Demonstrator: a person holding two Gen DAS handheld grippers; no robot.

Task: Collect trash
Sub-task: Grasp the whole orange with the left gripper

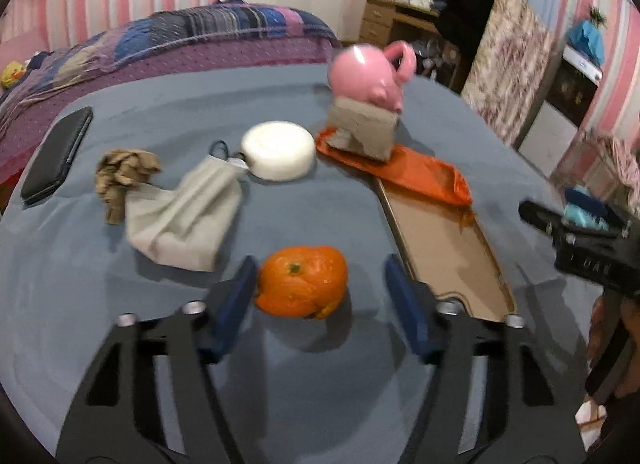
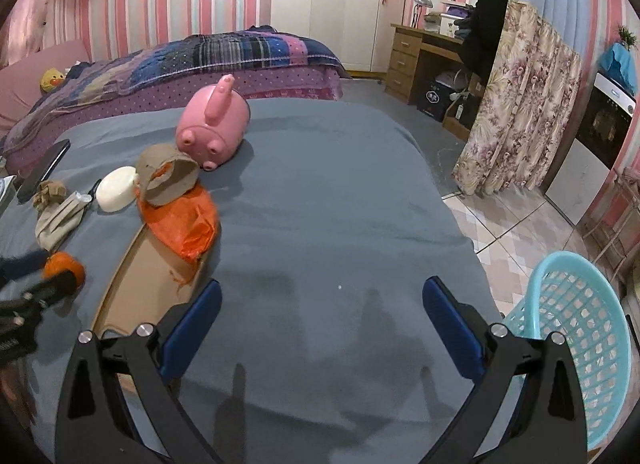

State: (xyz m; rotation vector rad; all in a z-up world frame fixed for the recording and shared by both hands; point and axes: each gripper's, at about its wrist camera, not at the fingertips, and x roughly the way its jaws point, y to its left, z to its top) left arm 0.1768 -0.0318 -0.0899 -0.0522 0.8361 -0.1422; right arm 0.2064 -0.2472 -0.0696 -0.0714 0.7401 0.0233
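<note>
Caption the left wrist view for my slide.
Left gripper open around an orange peel on the grey table.

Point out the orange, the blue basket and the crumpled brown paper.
orange (image 1: 302, 282), left wrist view, on its skin below the stem.
blue basket (image 2: 576, 324), right wrist view, on its lattice wall.
crumpled brown paper (image 1: 122, 176), left wrist view, on its middle.

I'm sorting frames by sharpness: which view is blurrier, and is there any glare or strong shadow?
Left wrist view: motion-blurred, with the pink pig toy and face mask smeared, the orange peel only softened. Right wrist view: sharp, with soft gripper shadows on the grey cloth. Both bend straight lines, fisheye style; the only glare is a small highlight on the pig.
</note>
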